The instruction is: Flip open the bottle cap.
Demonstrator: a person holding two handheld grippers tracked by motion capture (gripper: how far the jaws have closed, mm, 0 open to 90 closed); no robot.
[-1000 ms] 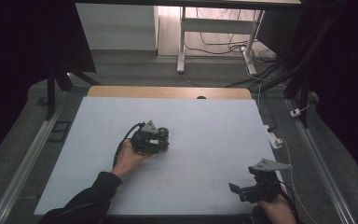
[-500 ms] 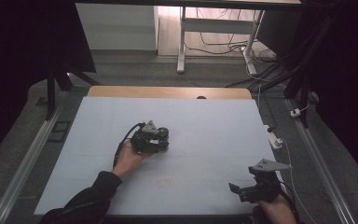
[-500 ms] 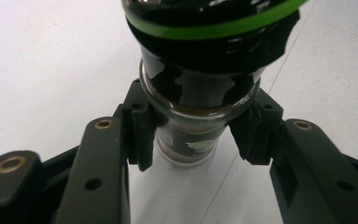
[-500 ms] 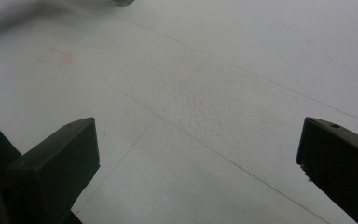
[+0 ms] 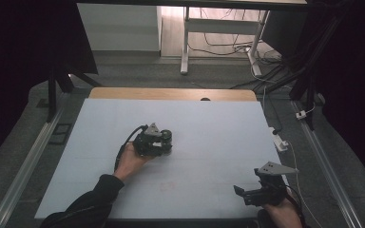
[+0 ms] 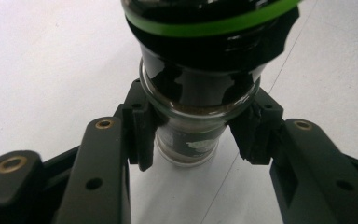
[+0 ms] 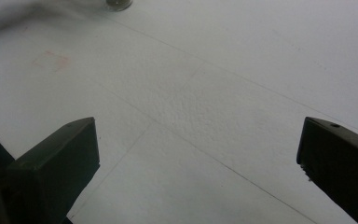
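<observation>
Left gripper view looks straight along the left claw, whose two jaws press on either side of a small glass jar, squeezing its narrow lower part; the jar holds something brown, and above the jaws it widens into a dark top with a green band. Beneath the claw lies the pale table, and the jar's foot looks to be on or just over it, though I cannot tell whether it touches. So the grasp seems done; lifting, carrying or setting the jar somewhere is what I judge to be left. High view shows the same claw out past the person's left hand, near the middle of the table. The right claw sits well apart at the near right corner; in the right gripper view its jaws stand wide with bare table between them, holding nothing
</observation>
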